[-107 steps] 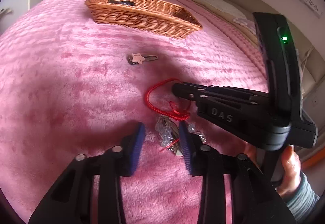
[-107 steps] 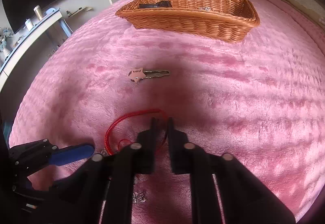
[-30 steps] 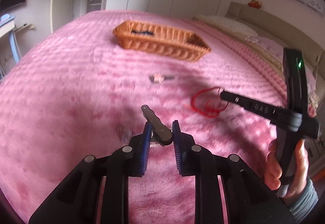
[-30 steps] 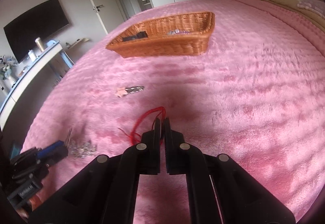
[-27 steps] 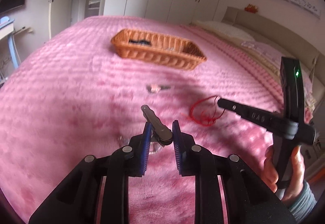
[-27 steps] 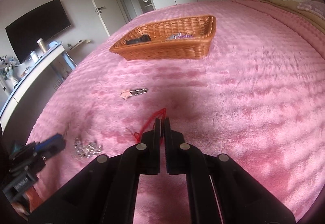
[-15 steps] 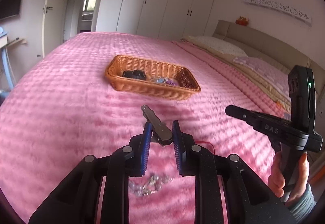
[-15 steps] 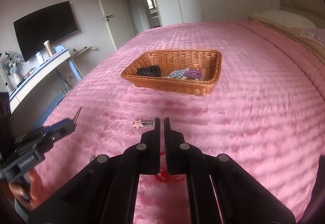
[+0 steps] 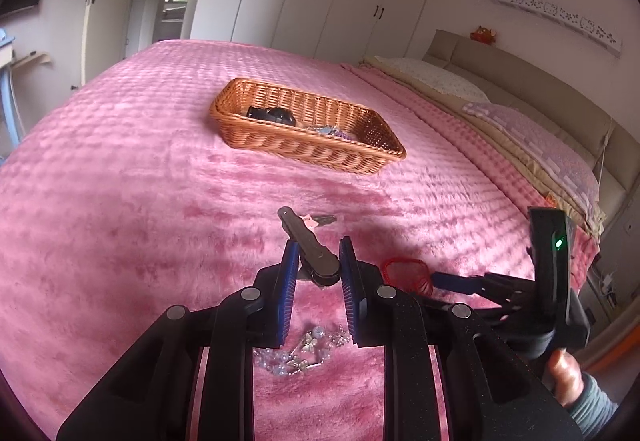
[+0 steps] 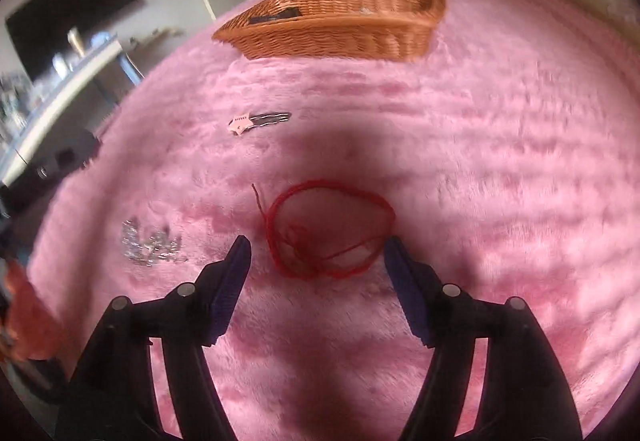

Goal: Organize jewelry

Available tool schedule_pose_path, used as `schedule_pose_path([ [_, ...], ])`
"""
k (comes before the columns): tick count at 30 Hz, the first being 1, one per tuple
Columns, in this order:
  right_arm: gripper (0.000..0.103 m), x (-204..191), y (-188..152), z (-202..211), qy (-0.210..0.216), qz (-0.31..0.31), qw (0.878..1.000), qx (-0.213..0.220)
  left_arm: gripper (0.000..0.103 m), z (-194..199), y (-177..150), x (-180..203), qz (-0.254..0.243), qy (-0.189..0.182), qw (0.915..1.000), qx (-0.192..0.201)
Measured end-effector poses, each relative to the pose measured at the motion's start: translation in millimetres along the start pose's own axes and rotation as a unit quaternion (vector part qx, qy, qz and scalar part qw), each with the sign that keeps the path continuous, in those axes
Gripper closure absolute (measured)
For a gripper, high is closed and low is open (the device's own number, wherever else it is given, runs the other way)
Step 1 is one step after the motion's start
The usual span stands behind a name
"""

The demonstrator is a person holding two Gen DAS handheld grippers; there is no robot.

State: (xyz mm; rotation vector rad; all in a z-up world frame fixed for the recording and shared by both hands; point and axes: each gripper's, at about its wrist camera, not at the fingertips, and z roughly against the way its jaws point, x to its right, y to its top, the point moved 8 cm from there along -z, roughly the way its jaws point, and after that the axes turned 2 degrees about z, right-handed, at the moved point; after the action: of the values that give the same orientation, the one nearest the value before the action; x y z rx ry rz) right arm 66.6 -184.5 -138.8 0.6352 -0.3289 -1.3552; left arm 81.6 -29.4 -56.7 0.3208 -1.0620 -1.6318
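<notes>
My left gripper [image 9: 318, 259] is shut on a dark grey hair clip [image 9: 308, 245] and holds it above the pink bedspread [image 9: 120, 181]. A silver bead bracelet [image 9: 300, 351] lies below it, and also shows in the right wrist view [image 10: 150, 247]. My right gripper [image 10: 316, 247] is open wide, low over a red string bracelet [image 10: 328, 233] that lies between its fingers; the bracelet also shows in the left wrist view [image 9: 406, 275]. A pink star hair clip [image 10: 258, 121] lies further out. A wicker basket [image 9: 304, 145] holds a black item and purple jewelry.
The basket also shows in the right wrist view [image 10: 340, 29] at the far side of the bed. Pillows [image 9: 532, 129] and a headboard lie to the right. A desk [image 10: 60, 89] and TV stand to the left.
My right gripper has opened and let the red string bracelet drop onto the bedspread, then come down low over it. My left gripper still holds the hair clip above the bead bracelet.
</notes>
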Motion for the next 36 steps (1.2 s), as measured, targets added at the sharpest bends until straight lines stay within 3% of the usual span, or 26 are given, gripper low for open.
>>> schedule_pose_path([
  [1, 0.072, -7.5, -1.1, -3.9, -0.003, 0.015, 1.000, -0.006, 0.084, 0.0, -0.4, 1.0, -0.001, -0.001, 1.0000, 0.000],
  [2, 0.083, -13.4, -3.2, -7.5, -0.011, 0.031, 0.999, -0.010, 0.084, -0.3, -0.8, 1.4, -0.002, -0.001, 1.0000, -0.001],
  [5, 0.098, -19.9, -5.5, -5.8, -0.023, 0.051, 0.998, 0.000, 0.084, -2.1, -2.9, 3.5, -0.008, -0.001, 1.0000, -0.003],
  [13, 0.099, -12.7, 20.1, 36.1, 0.001, 0.022, 0.998, 0.059, 0.084, -3.7, 7.8, 6.8, -0.021, -0.003, 0.9998, 0.004],
  [17, 0.099, -12.3, 54.4, 64.2, -0.002, 0.032, 0.995, 0.097, 0.084, -3.1, 30.1, 12.4, -0.036, 0.001, 0.9992, 0.016],
  [22, 0.099, -2.3, 126.4, 82.9, -0.019, 0.045, 0.988, 0.150, 0.084, -17.4, 82.1, 19.4, -0.057, 0.004, 0.9975, 0.042],
  [29, 0.099, 31.2, 213.8, 36.1, -0.032, 0.031, 0.987, 0.155, 0.084, -75.2, 153.5, 17.0, -0.045, -0.034, 0.9971, 0.051],
  [36, 0.099, 69.6, 255.7, -52.3, -0.011, -0.022, 0.996, 0.089, 0.083, -167.3, 180.2, 6.8, -0.026, -0.043, 0.9986, 0.012],
])
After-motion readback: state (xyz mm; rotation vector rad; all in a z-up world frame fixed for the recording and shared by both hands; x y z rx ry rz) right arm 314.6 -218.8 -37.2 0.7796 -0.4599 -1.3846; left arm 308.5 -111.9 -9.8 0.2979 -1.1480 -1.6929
